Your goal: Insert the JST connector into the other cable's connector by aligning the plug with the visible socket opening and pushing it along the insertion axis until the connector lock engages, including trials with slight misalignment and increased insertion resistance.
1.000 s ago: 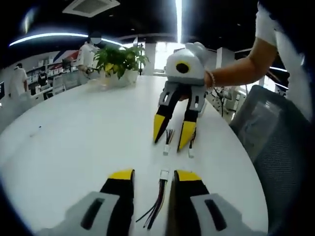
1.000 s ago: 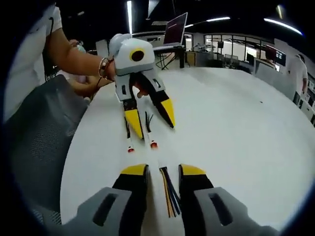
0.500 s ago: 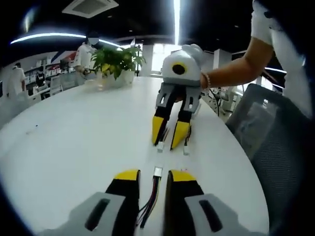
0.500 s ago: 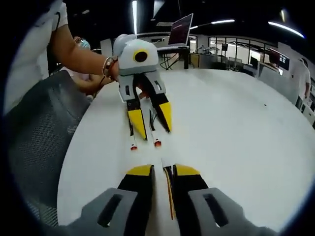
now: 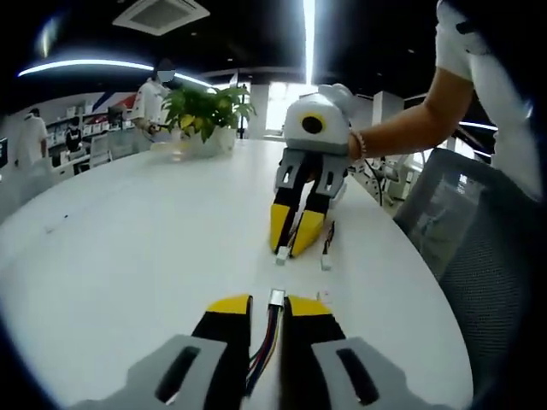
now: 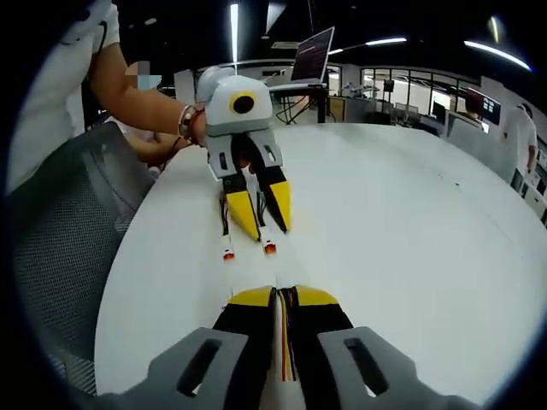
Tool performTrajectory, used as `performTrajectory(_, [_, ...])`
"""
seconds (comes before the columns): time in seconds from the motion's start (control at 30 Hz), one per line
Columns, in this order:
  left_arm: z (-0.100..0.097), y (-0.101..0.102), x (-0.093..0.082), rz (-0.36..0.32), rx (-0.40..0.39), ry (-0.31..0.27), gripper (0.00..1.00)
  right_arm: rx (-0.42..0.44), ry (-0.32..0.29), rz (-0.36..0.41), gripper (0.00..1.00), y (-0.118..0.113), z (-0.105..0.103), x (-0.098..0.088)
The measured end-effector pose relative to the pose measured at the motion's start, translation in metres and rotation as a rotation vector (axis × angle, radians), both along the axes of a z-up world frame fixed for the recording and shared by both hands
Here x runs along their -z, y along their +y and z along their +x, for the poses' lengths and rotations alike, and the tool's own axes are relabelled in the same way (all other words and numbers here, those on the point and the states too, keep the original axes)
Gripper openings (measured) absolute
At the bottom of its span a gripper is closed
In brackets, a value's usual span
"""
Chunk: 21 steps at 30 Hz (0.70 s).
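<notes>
White table (image 5: 128, 239): left gripper (image 5: 267, 307) clamps cable (image 5: 272, 329) (plug forward); right gripper (image 6: 285, 297) clamps wires (image 6: 286, 342).

Both grippers are showing grey bodies and black jaws with yellow tips: left gripper (image 5: 267, 318), right gripper (image 6: 285, 309). The person is wearing a white short sleeve (image 5: 466, 51) and a wrist bracelet (image 5: 362, 141).

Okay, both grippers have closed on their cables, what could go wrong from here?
The left gripper pinches its wires behind the white connector, so the plug may flex and meet the socket crooked. The right gripper grips thin wires that might slip under insertion resistance.
</notes>
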State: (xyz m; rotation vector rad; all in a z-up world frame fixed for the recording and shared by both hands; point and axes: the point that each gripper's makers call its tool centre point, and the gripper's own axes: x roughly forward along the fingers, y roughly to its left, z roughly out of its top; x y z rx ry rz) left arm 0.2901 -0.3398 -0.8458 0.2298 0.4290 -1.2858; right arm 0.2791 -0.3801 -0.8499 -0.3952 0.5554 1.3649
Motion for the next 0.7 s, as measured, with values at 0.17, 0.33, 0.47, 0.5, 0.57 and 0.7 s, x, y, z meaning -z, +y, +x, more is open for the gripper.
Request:
performTrajectory(0.17, [0.0026,-0.0031,0.0007,-0.002,0.009,-0.008,0.05,0.002,-0.001,0.007,0.05,0.0005,0.0001,0.0002])
performTrajectory(0.33, [0.0018,-0.0047,0.0017,-0.003,0.016,-0.019,0.01,-0.002,-0.008,0.008,0.05,0.0009,-0.0001,0.0009])
performTrajectory(0.47, [0.0023,-0.0062,0.0016,-0.001,0.024,-0.031,0.01,-0.001,-0.01,0.019,0.05,0.001,-0.0007,0.001])
performTrajectory(0.5, [0.0023,-0.0066,0.0017,0.002,0.027,-0.032,0.01,-0.003,-0.01,0.02,0.05,0.0011,-0.0014,0.0011])
performTrajectory(0.57, [0.0018,-0.0074,0.0014,0.009,0.039,-0.047,0.01,-0.012,-0.01,0.016,0.05,0.0015,-0.0027,0.0013])
performTrajectory(0.7, [0.0008,-0.0073,0.001,0.036,0.061,-0.065,0.01,-0.028,0.006,0.011,0.05,0.0027,-0.0064,0.0016])
